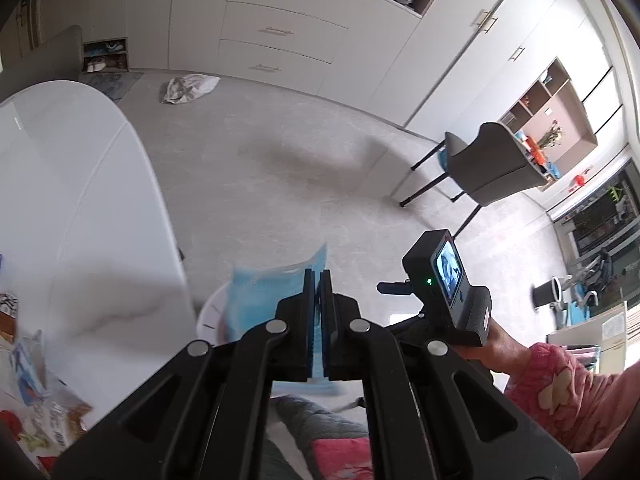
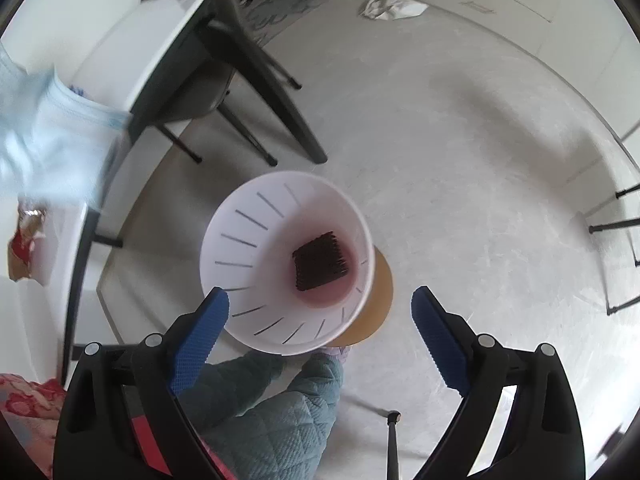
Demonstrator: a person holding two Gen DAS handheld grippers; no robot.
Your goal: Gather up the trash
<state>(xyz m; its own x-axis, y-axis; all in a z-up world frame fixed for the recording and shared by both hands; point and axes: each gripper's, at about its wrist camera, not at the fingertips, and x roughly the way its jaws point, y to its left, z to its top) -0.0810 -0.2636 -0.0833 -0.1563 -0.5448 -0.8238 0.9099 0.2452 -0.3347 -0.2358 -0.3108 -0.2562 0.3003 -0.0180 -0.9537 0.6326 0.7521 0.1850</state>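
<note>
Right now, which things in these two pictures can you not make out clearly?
- Blue wrapper, left wrist view: blurred, its print unreadable, partly behind the shut jaws.
- Dark item in the white bin, right wrist view: too small to identify.
- Table litter, left wrist view: cut off by the edge.

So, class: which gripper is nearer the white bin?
Right. The right gripper, jaws open and empty, hangs directly above the white bin. The left gripper, shut on a blue wrapper, is off beside it.

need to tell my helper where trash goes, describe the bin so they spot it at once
Beside the white table, on the pale floor, stands a round white plastic bin on a tan disc. Dark slits ring its wall, and a dark ridged square lies inside.
</note>
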